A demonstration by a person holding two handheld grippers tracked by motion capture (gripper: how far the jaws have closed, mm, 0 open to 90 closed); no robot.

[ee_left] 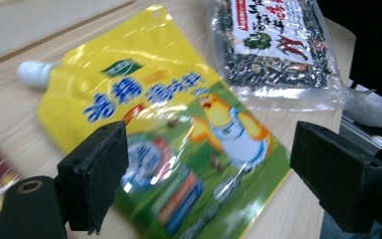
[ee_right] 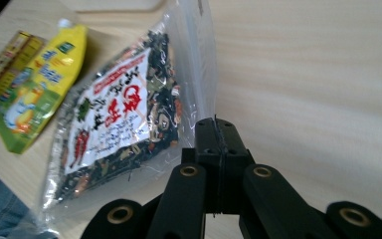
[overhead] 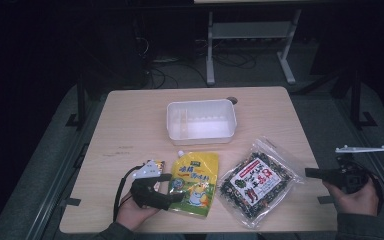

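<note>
A yellow spouted pouch [overhead: 196, 182] lies flat near the table's front edge. My left gripper [overhead: 172, 187] is open at the pouch's left side. In the left gripper view, its black pads [ee_left: 97, 179] stand wide apart with the pouch [ee_left: 179, 129] beneath and between them. To the right lies a clear bag [overhead: 257, 182] of dark dried food with a white and red label. My right gripper [overhead: 310, 173] is shut at the table's right edge. Its tips [ee_right: 215, 130] meet the bag's clear corner [ee_right: 206, 74]; whether they pinch it I cannot tell.
A white plastic tub [overhead: 172, 122] stands open behind the pouch, mid-table. A small yellow and red box [overhead: 156, 164] lies by my left gripper, left of the pouch. Bare wood stretches to the left and far corners. Desk legs and cables stand beyond the table.
</note>
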